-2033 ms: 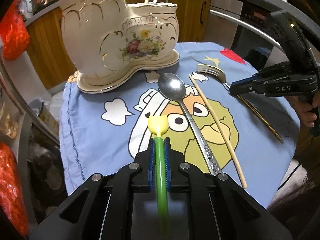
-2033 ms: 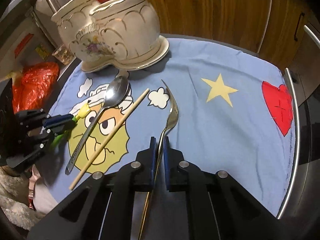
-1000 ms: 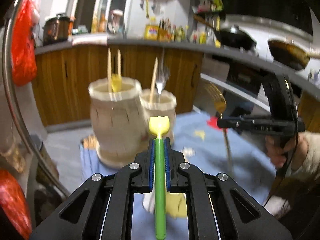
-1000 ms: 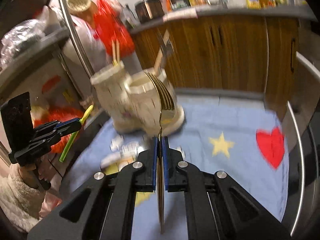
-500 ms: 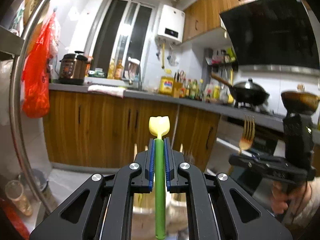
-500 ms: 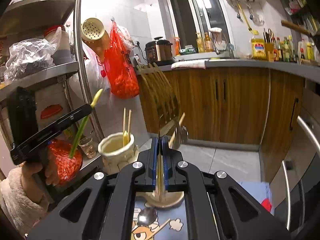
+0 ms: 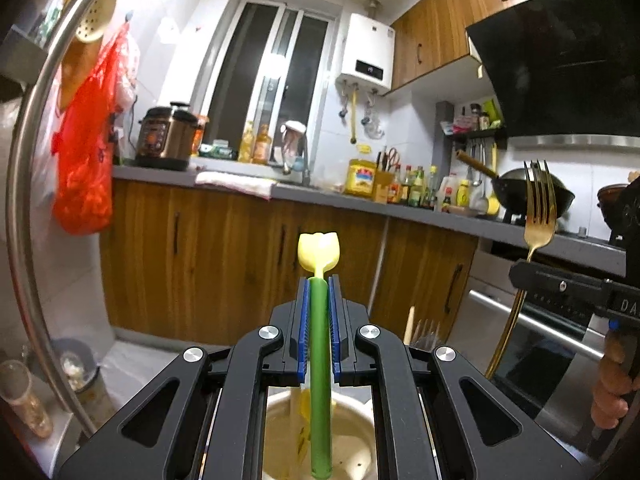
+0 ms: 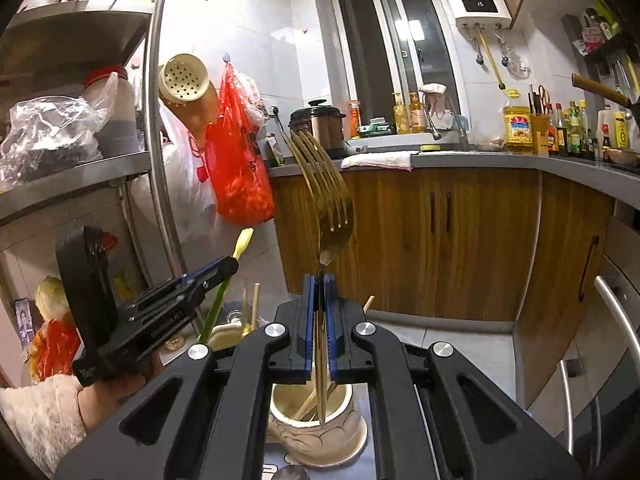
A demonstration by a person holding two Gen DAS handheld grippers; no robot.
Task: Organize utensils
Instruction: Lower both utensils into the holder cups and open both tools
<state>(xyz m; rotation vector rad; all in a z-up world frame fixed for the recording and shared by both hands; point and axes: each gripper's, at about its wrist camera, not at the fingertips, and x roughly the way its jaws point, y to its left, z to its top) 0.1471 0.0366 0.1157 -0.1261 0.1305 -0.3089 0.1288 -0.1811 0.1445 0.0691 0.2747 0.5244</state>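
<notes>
My left gripper (image 7: pixel 319 292) is shut on a green-handled utensil with a yellow tulip-shaped tip (image 7: pixel 319 254), held upright with its lower end over the mouth of a cream ceramic holder (image 7: pixel 352 436). My right gripper (image 8: pixel 319 292) is shut on a gold fork (image 8: pixel 326 200), tines up, its handle end hanging over the holder's other cup (image 8: pixel 344 416), which has wooden chopsticks in it. The fork (image 7: pixel 538 208) and right gripper show at the right of the left wrist view. The left gripper (image 8: pixel 228 268) and green utensil show at the left of the right wrist view.
A metal shelf rack (image 8: pixel 156 120) with bags stands at the left. A red plastic bag (image 8: pixel 240 176) hangs beside it. Wooden cabinets (image 8: pixel 440 240) and a counter with bottles run along the back. A spoon bowl (image 8: pixel 294 472) lies on the cloth below the holder.
Both grippers have tilted fully upright and now hang over the holder, each utensil's lower end above a cup. The table cloth has dropped out of view.
</notes>
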